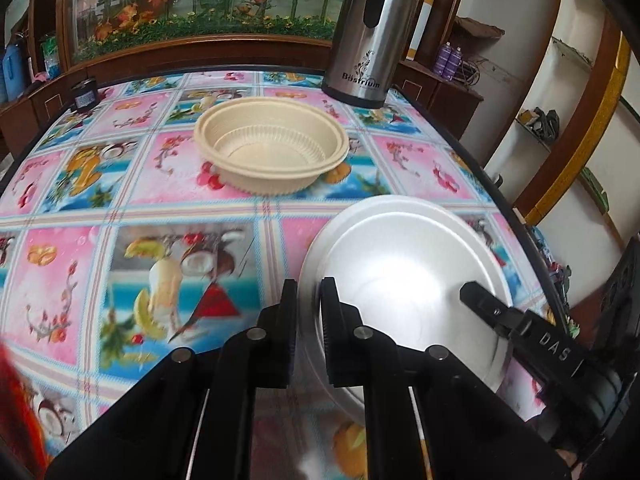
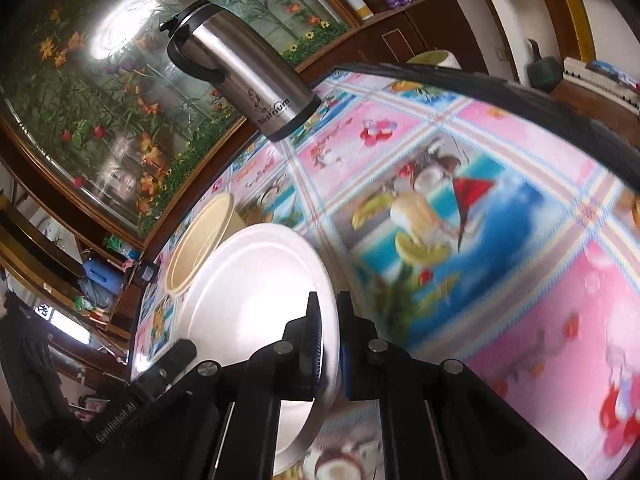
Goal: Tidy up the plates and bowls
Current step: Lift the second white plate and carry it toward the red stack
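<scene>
A white foam plate hangs tilted above the table, held at both rims. My left gripper is shut on the white plate's near left rim. My right gripper is shut on the opposite rim; one of its fingers shows on the plate at the right of the left wrist view. The plate also fills the lower left of the right wrist view. A beige ribbed bowl stands upright on the table beyond the plate; it also shows in the right wrist view.
A steel thermos jug stands at the table's far right corner, seen too in the right wrist view. A small dark jar is at the far left edge. The flowered tablecloth covers the table. Wooden cabinets stand behind.
</scene>
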`<state>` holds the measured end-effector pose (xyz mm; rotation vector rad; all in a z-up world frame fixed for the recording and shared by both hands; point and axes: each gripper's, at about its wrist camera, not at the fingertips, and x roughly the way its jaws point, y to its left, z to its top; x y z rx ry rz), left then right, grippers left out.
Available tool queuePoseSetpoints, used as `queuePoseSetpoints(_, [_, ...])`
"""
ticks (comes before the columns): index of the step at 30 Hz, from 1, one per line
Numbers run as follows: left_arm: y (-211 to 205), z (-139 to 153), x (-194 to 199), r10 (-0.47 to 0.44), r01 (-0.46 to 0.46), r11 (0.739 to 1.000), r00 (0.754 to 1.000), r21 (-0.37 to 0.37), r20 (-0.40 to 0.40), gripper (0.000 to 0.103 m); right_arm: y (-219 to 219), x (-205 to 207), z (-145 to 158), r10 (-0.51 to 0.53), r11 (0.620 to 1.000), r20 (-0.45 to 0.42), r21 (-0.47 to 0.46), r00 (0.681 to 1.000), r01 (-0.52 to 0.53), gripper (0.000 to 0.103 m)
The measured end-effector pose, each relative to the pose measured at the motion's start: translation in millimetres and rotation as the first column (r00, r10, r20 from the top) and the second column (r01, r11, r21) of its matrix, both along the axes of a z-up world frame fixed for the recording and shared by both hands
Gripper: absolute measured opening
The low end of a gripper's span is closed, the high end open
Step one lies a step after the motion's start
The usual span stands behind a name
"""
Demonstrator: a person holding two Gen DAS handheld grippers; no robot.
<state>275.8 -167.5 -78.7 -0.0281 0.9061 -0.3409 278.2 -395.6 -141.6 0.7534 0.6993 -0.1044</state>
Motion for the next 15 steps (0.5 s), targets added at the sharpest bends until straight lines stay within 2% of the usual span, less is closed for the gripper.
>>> queuePoseSetpoints(7, [24.5, 17.8, -43.5, 0.01, -0.014, 0.994, 0.999, 0.105, 0.033, 0.009, 33.0, -32.6, -0.5, 0.063, 0.998, -0.003, 0.005, 0.998, -0.063, 0.007])
queuePoseSetpoints(12, [50.8, 23.4, -69.8, 0.028, -0.029, 0.995, 0.999, 0.097, 0.02, 0.009, 51.1, -51.9, 9.3, 0.119, 0.992, -0.029, 0.035, 0.992, -0.118, 0.008])
queuePoseSetpoints(15, [70.4, 33.6, -89.3, 0.048, -0.053, 0.993, 0.998, 0.103, 0.05, 0.009, 66.3, -64.0, 15.5, 0.162, 0.986, -0.03, 0.042, 0.986, -0.161, 0.008])
